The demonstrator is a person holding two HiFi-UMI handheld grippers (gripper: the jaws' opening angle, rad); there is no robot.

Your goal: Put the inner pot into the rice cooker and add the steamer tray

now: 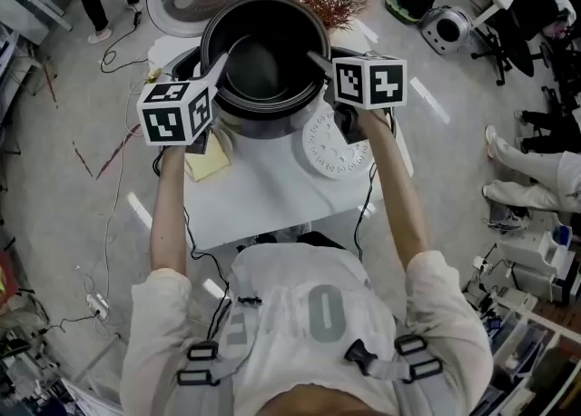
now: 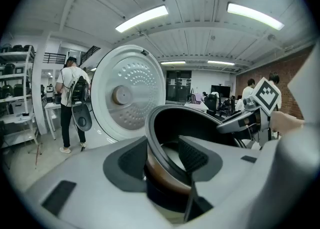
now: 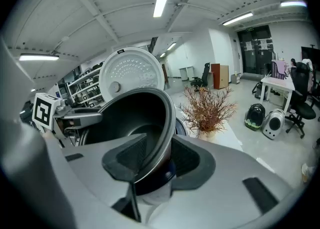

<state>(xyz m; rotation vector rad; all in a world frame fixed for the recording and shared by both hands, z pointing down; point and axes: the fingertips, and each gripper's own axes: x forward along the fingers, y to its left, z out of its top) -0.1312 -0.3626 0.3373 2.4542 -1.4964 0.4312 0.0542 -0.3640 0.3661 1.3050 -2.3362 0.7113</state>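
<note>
The left tongs (image 2: 165, 155) and right tongs (image 3: 155, 155) clamp opposite sides of the inner pot's (image 1: 265, 60) rim, holding it mouth-up directly above the open rice cooker (image 1: 182, 65), so the way in looks straight down. The steamer tray (image 1: 336, 143) lies on the surface (image 1: 272, 196), nearer the right tongs.

Matt, likely metal inner pot (image 1: 263, 64)

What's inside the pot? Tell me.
Nothing shows: the pot has a bare dark floor and walls. The left gripper and right gripper cover bits of wall at the rim.
</note>
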